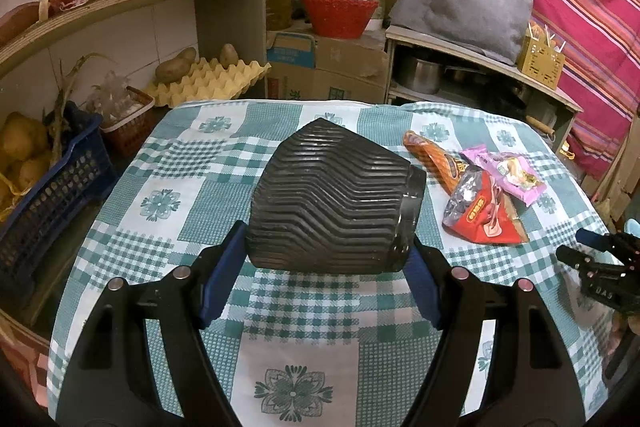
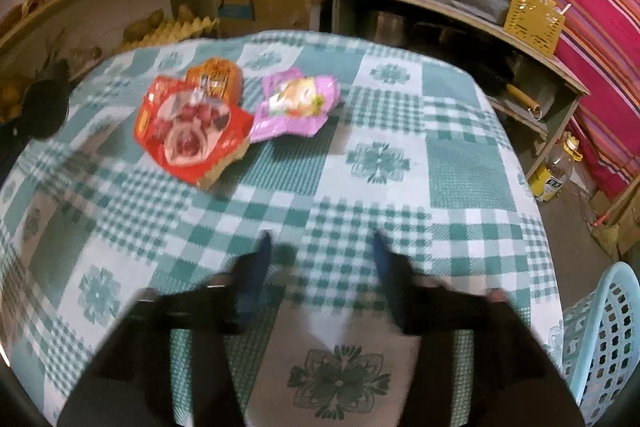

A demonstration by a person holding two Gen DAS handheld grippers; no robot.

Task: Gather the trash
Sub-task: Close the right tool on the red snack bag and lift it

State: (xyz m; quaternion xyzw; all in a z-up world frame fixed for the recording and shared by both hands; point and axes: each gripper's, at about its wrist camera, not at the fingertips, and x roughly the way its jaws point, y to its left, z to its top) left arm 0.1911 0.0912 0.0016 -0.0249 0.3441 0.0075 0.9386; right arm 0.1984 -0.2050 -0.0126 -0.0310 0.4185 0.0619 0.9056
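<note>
Nearby, red wrapper touching orange, pink wrapper just beside.

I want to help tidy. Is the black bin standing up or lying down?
Lying down. The black ribbed bin rests on its side on the tablecloth, rim pointing right, between the left gripper's fingers.

Woven checked cloth covering the worktop, matt; ribbed black bin, dull plastic with a glossier rim; crinkled glossy foil wrappers; perforated pale blue plastic basket; gripper pads of matt blue rubber
</note>
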